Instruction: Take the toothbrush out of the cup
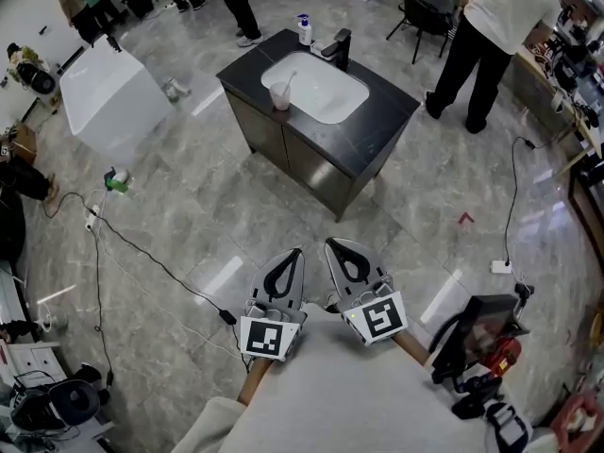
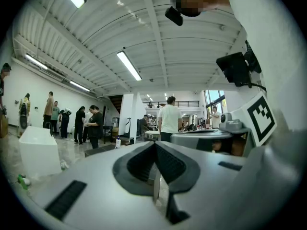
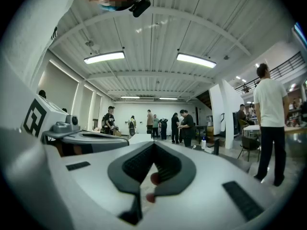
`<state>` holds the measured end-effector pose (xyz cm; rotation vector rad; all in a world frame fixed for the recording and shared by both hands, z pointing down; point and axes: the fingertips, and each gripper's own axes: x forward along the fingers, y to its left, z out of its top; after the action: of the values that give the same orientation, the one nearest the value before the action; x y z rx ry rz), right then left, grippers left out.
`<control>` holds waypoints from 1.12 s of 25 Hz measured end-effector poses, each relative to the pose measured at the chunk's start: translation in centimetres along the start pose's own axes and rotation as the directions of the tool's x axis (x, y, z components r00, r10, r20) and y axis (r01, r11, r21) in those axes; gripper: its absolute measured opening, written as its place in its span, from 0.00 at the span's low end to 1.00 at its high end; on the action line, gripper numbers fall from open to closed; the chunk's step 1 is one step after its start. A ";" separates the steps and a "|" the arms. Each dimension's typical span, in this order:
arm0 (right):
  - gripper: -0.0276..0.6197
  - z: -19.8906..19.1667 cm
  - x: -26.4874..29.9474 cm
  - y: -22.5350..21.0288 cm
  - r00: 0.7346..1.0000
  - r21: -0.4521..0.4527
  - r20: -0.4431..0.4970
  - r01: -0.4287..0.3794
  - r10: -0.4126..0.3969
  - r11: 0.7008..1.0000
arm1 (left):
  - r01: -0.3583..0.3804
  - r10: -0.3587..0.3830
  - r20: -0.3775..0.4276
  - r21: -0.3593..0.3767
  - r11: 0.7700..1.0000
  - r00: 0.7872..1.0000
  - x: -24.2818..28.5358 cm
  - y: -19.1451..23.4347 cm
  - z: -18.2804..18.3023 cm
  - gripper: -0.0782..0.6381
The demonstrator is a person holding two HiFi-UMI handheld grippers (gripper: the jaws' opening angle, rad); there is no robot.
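toothbrush (image 1: 287,83) leans in the cup (image 1: 280,97) on the black vanity top (image 1: 382,125) beside the basin (image 1: 316,88), well apart from both grippers, so no step looks done. left gripper (image 1: 295,255) and right gripper (image 1: 332,246) sit by the person's body, jaws together and empty; approach, grasp and lift remain.

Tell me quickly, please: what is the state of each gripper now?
Left gripper: shut, holding nothing.
Right gripper: shut, holding nothing.

One cup (image 1: 280,97), one toothbrush (image 1: 288,81), one faucet (image 1: 341,47), one bottle (image 1: 304,29), one basin (image 1: 321,91), two grippers (image 1: 296,252) (image 1: 329,243).
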<state>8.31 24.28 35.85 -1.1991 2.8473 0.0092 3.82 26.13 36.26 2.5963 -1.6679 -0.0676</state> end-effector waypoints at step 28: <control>0.05 -0.5 1.2 2.6 0.999 -0.003 -0.042 0.011 -0.011 1.000 | 0.018 -0.018 0.001 -0.014 1.000 1.000 -1.7 2.8 -0.1 0.11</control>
<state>5.55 25.19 36.27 -1.2301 2.8773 -0.0126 0.54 26.50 36.60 2.6022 -1.6380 -0.0805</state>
